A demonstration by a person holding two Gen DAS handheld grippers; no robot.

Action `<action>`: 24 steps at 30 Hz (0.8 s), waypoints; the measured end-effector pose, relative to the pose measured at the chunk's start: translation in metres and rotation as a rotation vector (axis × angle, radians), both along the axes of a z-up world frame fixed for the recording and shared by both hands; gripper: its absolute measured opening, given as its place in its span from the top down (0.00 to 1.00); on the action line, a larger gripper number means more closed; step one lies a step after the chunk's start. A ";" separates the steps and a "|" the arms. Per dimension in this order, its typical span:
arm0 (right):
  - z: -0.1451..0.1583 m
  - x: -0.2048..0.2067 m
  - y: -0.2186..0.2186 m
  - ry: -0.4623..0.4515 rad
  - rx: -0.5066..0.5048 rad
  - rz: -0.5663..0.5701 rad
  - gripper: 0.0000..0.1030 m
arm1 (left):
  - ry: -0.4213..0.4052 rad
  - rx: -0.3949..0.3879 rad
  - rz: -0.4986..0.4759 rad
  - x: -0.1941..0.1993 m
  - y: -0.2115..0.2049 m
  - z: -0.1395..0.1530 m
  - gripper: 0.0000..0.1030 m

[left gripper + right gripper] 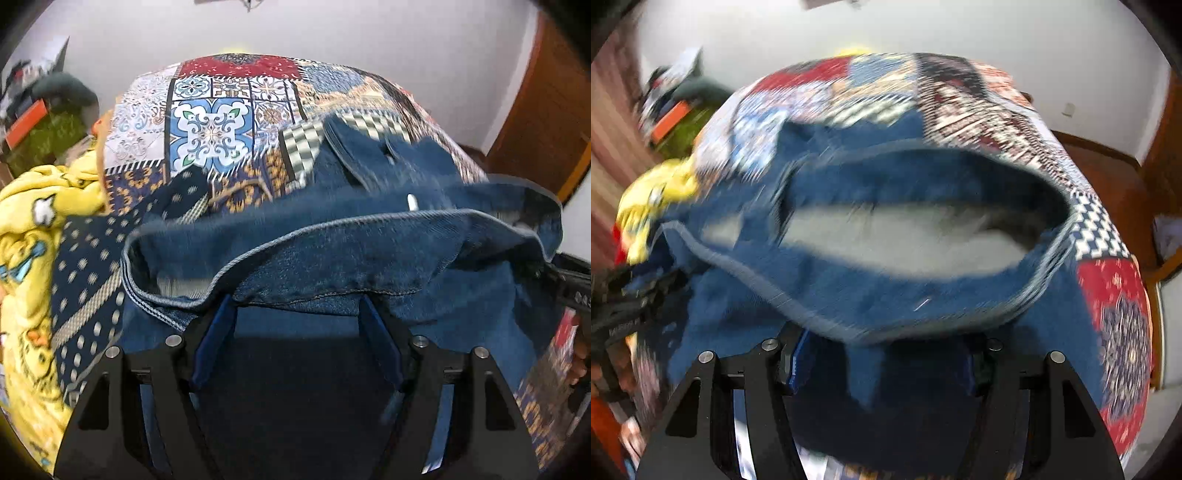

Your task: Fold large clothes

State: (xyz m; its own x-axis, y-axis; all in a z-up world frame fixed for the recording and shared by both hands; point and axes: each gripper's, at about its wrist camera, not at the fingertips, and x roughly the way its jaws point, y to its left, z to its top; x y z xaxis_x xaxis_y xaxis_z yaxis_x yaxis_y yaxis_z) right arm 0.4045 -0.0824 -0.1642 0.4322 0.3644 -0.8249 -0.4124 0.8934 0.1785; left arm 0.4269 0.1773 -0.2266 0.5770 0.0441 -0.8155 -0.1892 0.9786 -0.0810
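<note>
Blue denim jeans (369,251) lie bunched on a patchwork bedspread (210,133). A folded hem edge drapes over the tips of my left gripper (295,310), whose blue pads (218,339) stand wide apart without pressing the cloth. The right wrist view is blurred. It shows the jeans (886,288) with the waistband gaping and the pale lining (886,240) exposed. My right gripper (888,343) sits under the denim edge with its jaws apart. A flap of denim hangs loose between them.
A yellow printed garment (33,229) (653,206) is heaped at the bed's left side. Cluttered shelves with an orange box (26,125) stand at far left, and a wooden door (546,110) at right. The bedspread (1115,295) drops off to the right.
</note>
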 end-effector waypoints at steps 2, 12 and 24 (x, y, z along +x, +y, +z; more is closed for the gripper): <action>0.007 0.019 -0.006 -0.003 0.027 -0.059 0.44 | -0.025 0.042 0.021 0.016 0.007 0.010 0.31; 0.041 0.016 -0.018 -0.098 0.073 -0.132 0.44 | -0.128 0.131 0.125 0.008 0.051 0.064 0.31; 0.032 -0.050 0.035 -0.126 0.052 0.106 0.44 | -0.067 -0.060 -0.054 -0.047 0.006 0.037 0.31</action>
